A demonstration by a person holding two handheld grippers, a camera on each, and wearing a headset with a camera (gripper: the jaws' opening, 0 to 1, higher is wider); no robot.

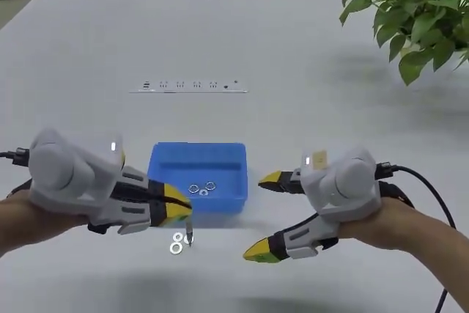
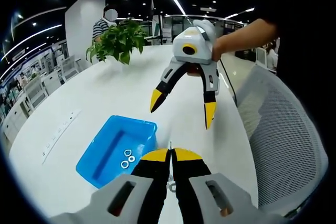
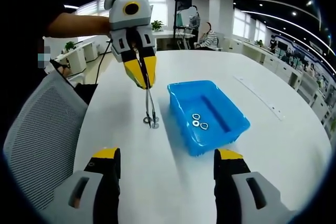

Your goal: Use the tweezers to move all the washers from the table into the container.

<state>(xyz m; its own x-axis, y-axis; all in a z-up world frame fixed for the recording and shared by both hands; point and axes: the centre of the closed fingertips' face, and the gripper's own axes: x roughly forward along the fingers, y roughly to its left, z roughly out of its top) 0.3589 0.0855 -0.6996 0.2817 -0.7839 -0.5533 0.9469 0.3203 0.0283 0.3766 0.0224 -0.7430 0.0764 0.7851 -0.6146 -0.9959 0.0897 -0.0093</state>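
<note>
A blue container [image 1: 165,168] sits on the white table between my grippers, with three washers [image 1: 202,188] inside. My left gripper [image 1: 179,207] is shut on thin metal tweezers [image 1: 188,238] that point down at the table. Their tips rest beside two washers [image 1: 176,244] lying in front of the container. In the right gripper view the tweezers [image 3: 149,100] hang from the left gripper [image 3: 142,72], tips at the table washers [image 3: 151,123]. My right gripper [image 1: 262,215] stands open to the right of the container, holding nothing. The container [image 3: 231,114] and its washers [image 3: 198,121] show there too.
A power strip [image 1: 189,86] lies on the table beyond the container. A green plant [image 1: 418,12] stands at the far right. A mesh office chair [image 2: 283,129] is at the table's near edge. The tabletop [image 1: 308,100] is wide and bare around the work.
</note>
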